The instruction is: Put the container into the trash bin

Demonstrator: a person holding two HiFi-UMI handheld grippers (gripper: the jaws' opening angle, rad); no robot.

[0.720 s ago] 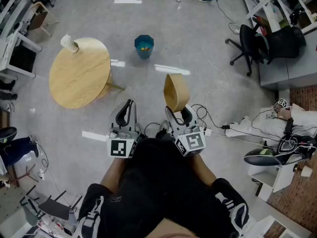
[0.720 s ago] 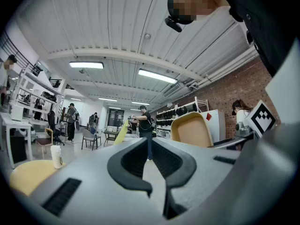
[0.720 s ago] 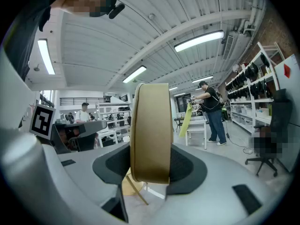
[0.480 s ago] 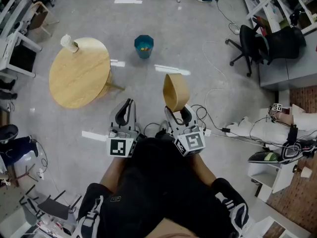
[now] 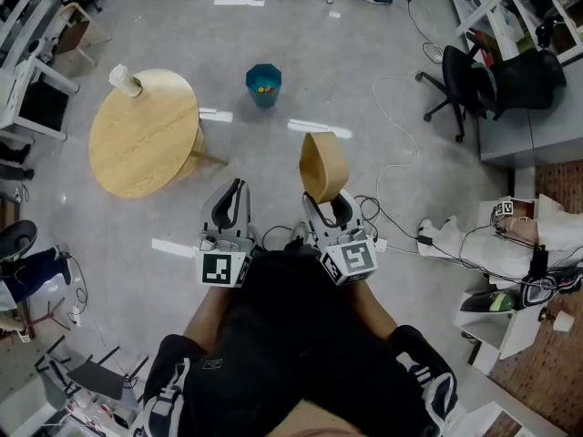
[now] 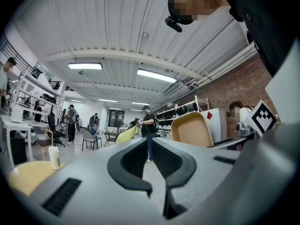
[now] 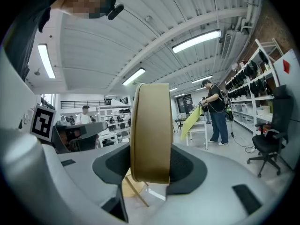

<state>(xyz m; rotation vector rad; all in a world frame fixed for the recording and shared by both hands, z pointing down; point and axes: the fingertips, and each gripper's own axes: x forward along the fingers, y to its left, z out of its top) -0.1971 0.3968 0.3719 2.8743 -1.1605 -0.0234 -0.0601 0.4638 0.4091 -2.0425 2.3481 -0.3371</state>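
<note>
A tan, bowl-shaped container (image 5: 323, 165) stands on edge between the jaws of my right gripper (image 5: 326, 202), which is shut on its lower rim. In the right gripper view the container (image 7: 150, 130) fills the middle, edge-on, with a dark pad pressed against each side at the right gripper (image 7: 150, 167). My left gripper (image 5: 236, 192) is beside it on the left, shut and holding nothing; its pads meet in the left gripper view (image 6: 150, 142). The teal trash bin (image 5: 264, 84) stands on the floor well ahead, with some litter inside.
A round wooden table (image 5: 144, 135) stands ahead on the left with a paper cup (image 5: 123, 79) at its far edge. Cables (image 5: 392, 203) trail across the floor to the right, near an office chair (image 5: 460, 80). White tape strips (image 5: 319, 128) lie between me and the bin.
</note>
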